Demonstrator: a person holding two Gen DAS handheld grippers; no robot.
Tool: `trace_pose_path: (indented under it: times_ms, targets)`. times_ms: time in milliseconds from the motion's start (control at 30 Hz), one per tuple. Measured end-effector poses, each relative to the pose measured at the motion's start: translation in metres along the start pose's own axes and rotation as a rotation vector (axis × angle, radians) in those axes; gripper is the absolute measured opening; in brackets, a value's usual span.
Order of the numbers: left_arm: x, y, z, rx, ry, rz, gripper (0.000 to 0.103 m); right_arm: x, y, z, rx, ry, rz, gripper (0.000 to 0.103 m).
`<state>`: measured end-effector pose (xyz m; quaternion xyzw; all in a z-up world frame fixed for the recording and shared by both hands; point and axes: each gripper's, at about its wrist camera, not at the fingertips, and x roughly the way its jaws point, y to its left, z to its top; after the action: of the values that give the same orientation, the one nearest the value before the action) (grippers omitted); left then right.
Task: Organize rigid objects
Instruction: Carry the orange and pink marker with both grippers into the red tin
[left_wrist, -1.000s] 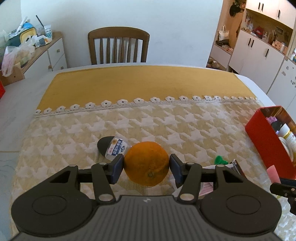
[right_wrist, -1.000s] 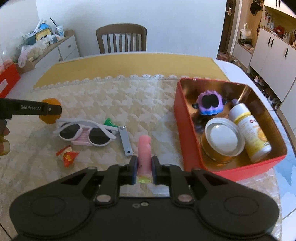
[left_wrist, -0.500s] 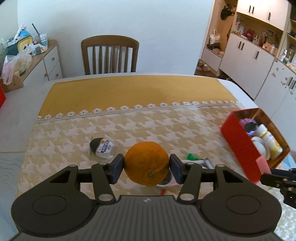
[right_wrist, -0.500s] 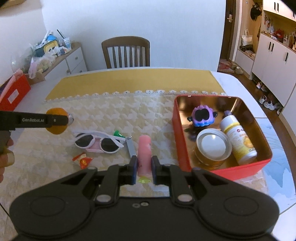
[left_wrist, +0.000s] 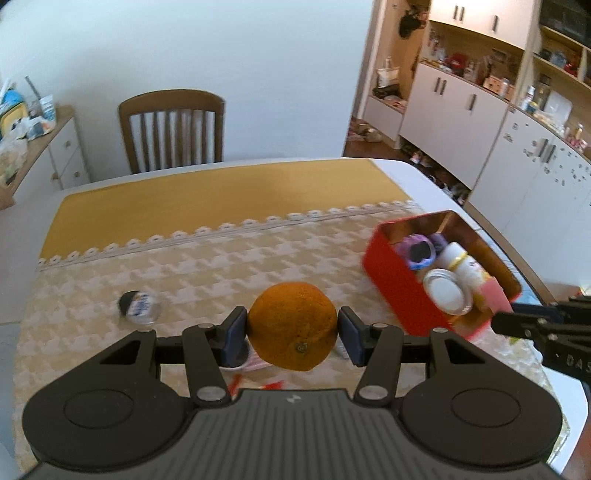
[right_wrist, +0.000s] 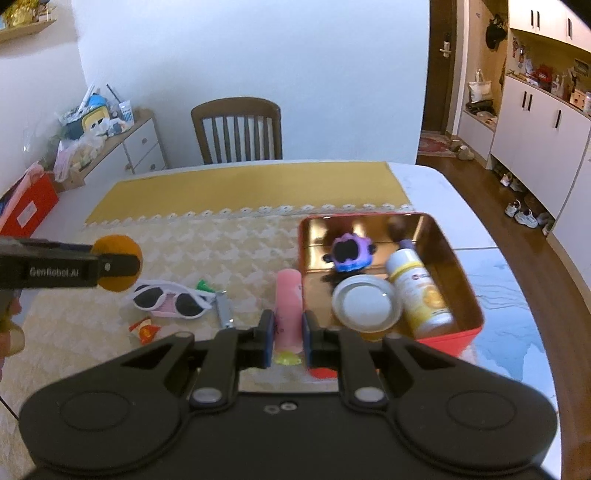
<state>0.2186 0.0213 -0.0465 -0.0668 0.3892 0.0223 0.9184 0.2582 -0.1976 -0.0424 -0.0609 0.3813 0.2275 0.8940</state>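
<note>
My left gripper (left_wrist: 292, 332) is shut on an orange (left_wrist: 292, 325), held in the air over the patterned tablecloth; the same orange (right_wrist: 117, 267) shows at the left of the right wrist view. My right gripper (right_wrist: 289, 338) is shut on a pink tube (right_wrist: 289, 308) with a yellow-green cap, raised just left of the red tin (right_wrist: 463, 338). The tin holds a purple toy (right_wrist: 350, 253), a round lidded jar (right_wrist: 366, 304) and a white and yellow bottle (right_wrist: 421, 291). In the left wrist view the red tin (left_wrist: 397, 291) lies to the right.
White sunglasses (right_wrist: 173, 301), a metal nail clipper (right_wrist: 224, 310), a small green piece (right_wrist: 202, 285) and a red wrapper (right_wrist: 144, 329) lie on the cloth. A small round container (left_wrist: 138, 307) sits further left. A wooden chair (right_wrist: 236, 129) stands behind the table; cupboards line the right wall.
Both grippers have risen and moved toward the red tin, each keeping its grip. The table items look smaller and the tin has come further into the left wrist view.
</note>
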Motion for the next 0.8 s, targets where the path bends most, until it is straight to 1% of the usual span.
trace_pose_path:
  times_ms: [333,500,800]
  targets:
    - [0.012,-0.065,0.008,0.053,0.017,-0.038,0.054,-0.004,-0.050,0.008,0.010,-0.023,-0.009,0.015]
    - [0.024,-0.099,0.010,0.075,0.038,-0.063,0.054,0.001,-0.075,0.013,0.001,-0.023,-0.008,0.015]
    - [0.050,-0.149,0.012,0.120,0.067,-0.070,0.054,0.017,-0.115,0.023,0.000,-0.008,0.002,0.015]
